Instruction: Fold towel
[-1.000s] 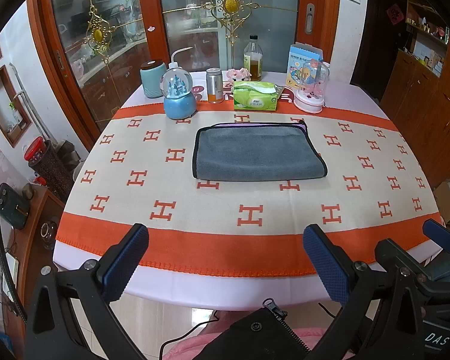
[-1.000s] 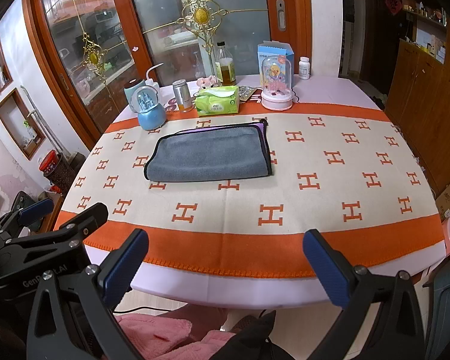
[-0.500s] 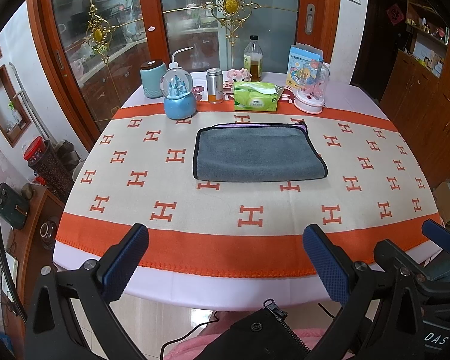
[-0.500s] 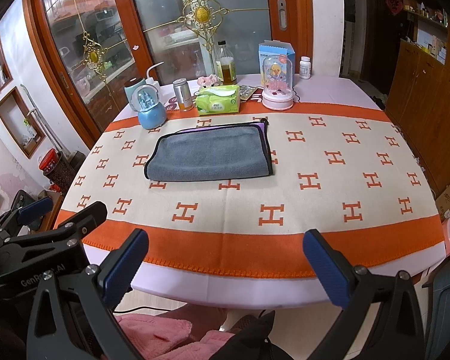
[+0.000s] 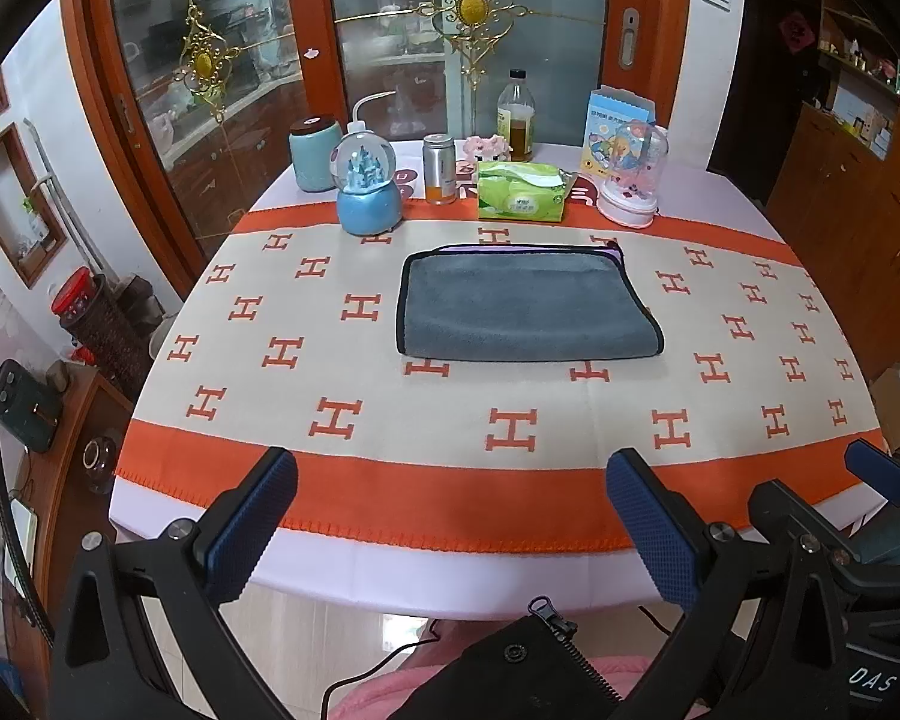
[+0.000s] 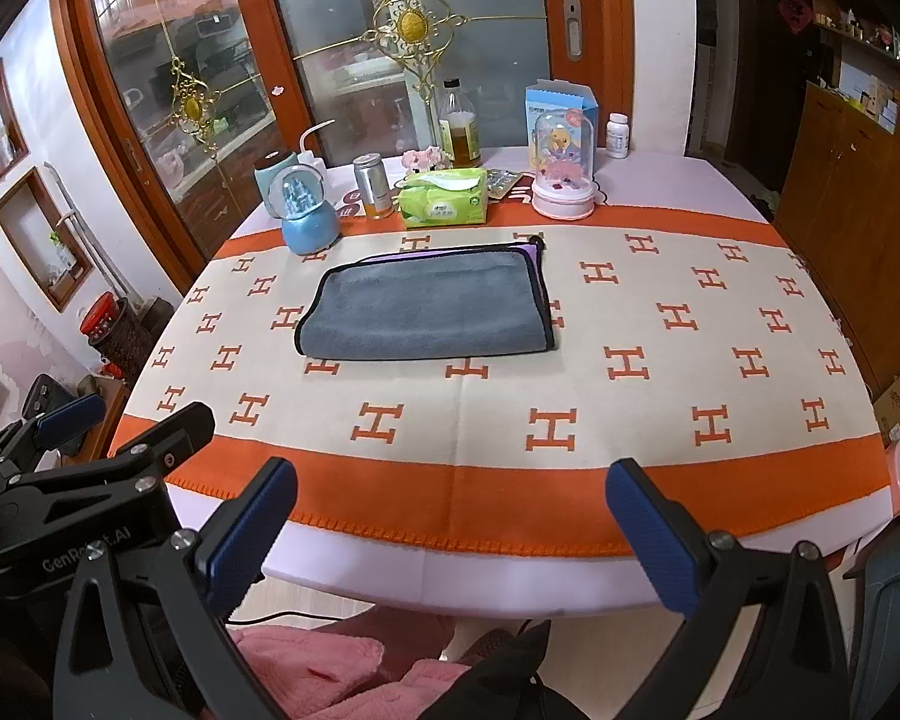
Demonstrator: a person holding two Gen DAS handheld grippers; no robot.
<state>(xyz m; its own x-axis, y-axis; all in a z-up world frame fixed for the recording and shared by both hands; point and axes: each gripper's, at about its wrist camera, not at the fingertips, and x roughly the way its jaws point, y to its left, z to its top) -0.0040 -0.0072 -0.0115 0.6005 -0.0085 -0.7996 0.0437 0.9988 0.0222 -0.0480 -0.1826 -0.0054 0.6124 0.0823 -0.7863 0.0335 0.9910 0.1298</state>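
Note:
A grey towel with a black hem lies folded flat on the orange and cream tablecloth, a purple layer showing at its far edge. It also shows in the right wrist view. My left gripper is open and empty, held off the table's near edge, well short of the towel. My right gripper is open and empty too, beside the left one, whose frame shows at the lower left.
Along the table's far side stand a blue snow globe, a teal jar, a metal can, a green tissue pack, an oil bottle, a pink dome toy and a blue box. Glass doors stand behind.

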